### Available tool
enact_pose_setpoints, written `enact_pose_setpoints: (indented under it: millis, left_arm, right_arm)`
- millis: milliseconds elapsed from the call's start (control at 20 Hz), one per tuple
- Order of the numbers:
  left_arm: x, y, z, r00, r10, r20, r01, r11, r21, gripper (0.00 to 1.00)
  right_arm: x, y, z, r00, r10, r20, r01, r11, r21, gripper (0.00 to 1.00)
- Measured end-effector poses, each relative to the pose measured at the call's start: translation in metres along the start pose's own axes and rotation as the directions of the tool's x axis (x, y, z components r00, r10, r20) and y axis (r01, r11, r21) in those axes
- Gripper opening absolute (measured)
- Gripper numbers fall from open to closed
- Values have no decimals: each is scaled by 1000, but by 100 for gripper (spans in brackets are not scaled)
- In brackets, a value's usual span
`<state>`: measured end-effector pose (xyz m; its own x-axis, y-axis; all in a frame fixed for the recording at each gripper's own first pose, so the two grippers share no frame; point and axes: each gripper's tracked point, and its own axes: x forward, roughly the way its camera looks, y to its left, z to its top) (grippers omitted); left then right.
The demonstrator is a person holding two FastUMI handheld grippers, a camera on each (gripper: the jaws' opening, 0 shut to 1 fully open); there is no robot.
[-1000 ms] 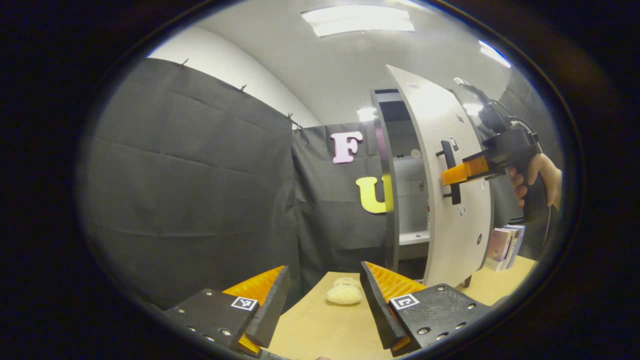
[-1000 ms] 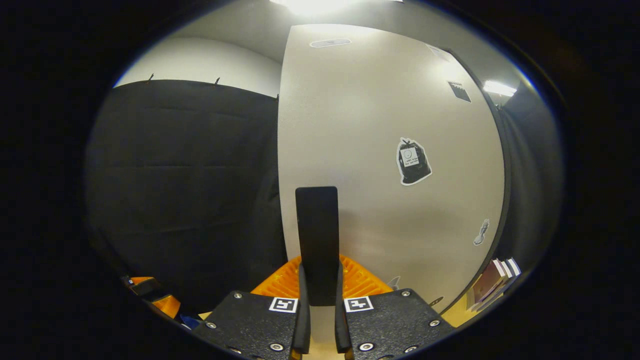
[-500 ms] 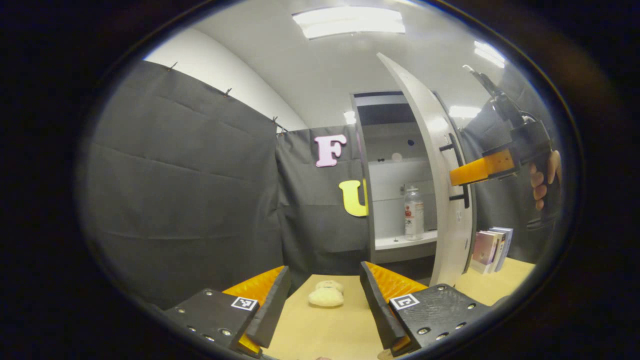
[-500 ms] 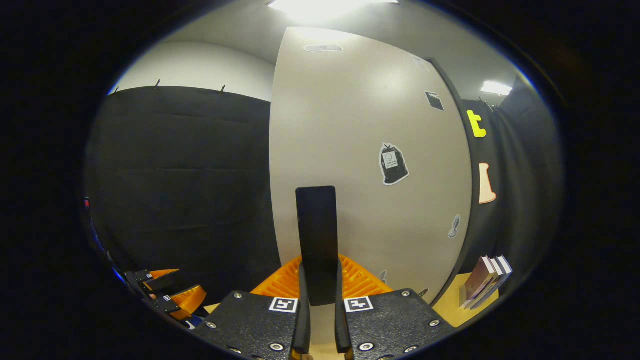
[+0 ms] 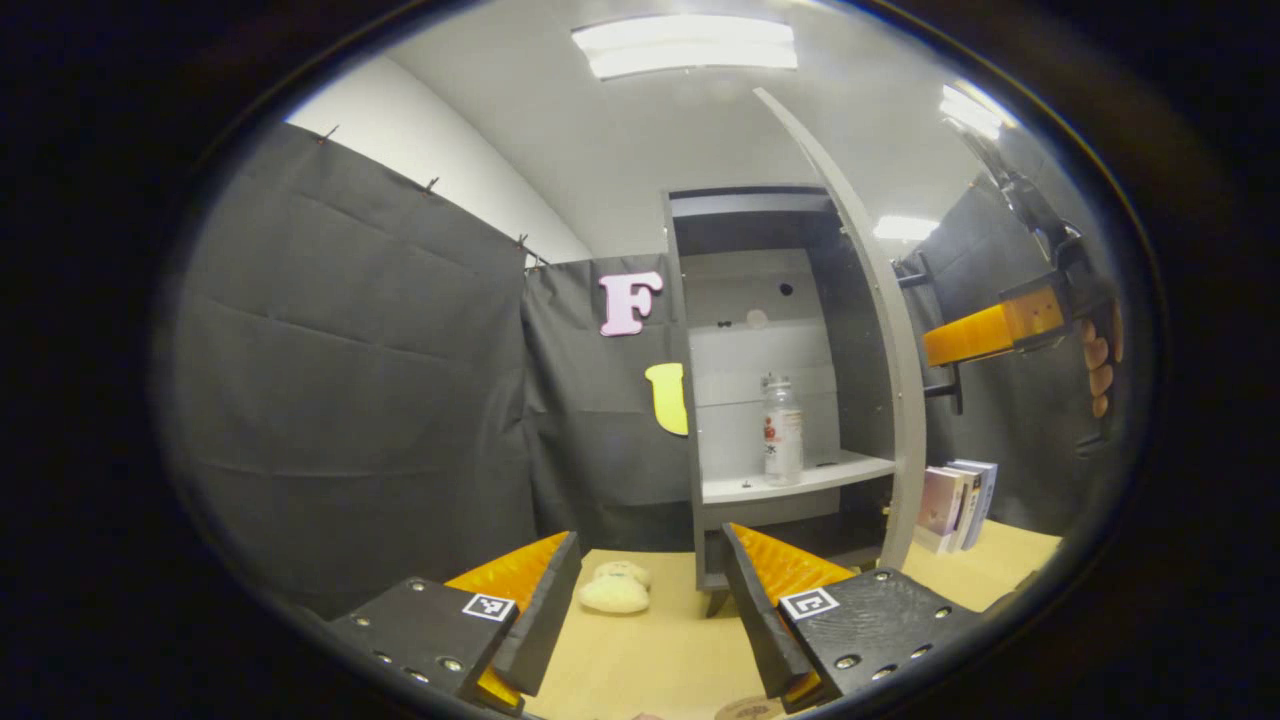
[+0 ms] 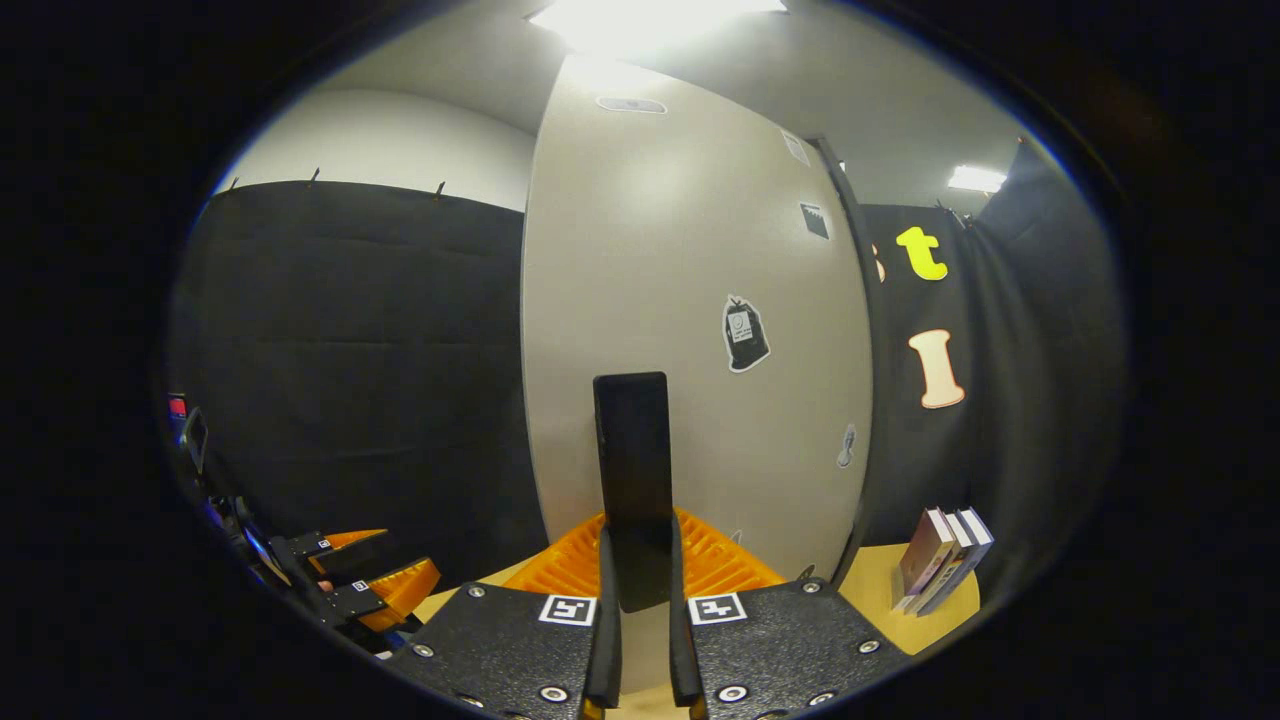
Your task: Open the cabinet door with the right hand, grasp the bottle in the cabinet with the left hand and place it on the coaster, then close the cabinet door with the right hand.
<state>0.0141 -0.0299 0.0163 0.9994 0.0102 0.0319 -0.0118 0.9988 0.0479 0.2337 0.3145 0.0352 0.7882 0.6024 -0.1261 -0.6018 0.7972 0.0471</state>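
**A:** ok starting closest: in the left gripper view the left gripper [image 5: 650, 610] has its fingers spread wide with nothing between them, hanging over the tan table [image 5: 650, 660]. Just past the fingertips there's a small pale fuzzy thing [image 5: 613, 590] lying on the table. A sliver of a round brown disc [image 5: 745, 708] peeks in at the bottom edge by the near finger, probably the coaster, can't say for sure.

**B:** and the right one?

**A:** right gripper [image 6: 637, 590] is pinched onto the black door handle [image 6: 632, 480], both fingers pressing its sides, handle standing upright between them. The cabinet door [image 6: 690, 300] is right behind it, with a few stickers on it.

**B:** so where's the bottle?

**A:** The bottle [image 5: 782, 432] stands upright on the cabinet shelf [image 5: 800, 478], well apart from the left gripper. From the left gripper view the door is swung wide, seen nearly edge-on, with a hand [image 5: 1100, 360] holding the right gripper at the handle.

**B:** anything further back?

**A:** some books [image 5: 955, 500] standing on the table beside the cabinet [image 5: 700, 350].
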Motion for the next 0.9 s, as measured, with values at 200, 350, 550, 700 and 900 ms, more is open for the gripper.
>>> enact_pose_setpoints:
  millis: [200, 350, 550, 700, 900]
  left_arm:
    - [-4, -23, 8, 999, -29, 15, 29, 1000, -1, 86]
    - [-10, -31, 17, 999, -47, 27, 47, 999, 3, 75]
    - [-25, -54, 18, 997, -69, 32, 69, 998, 0, 80]
    - [-31, -65, 18, 996, -82, 26, 83, 997, -8, 80]
    - [-44, -75, 20, 996, -90, 27, 90, 996, 5, 80]
  right_arm:
    - [-6, -12, 0, 999, -35, 6, 35, 999, -7, 19]
    - [-11, -24, 0, 997, -77, 14, 78, 997, -13, 19]
    - [-18, -37, 0, 992, -121, 18, 122, 992, -28, 18]
    - [-25, -46, 2, 988, -156, 25, 156, 987, -27, 18]
    - [-29, -57, 1, 984, -179, 26, 179, 983, -33, 18]
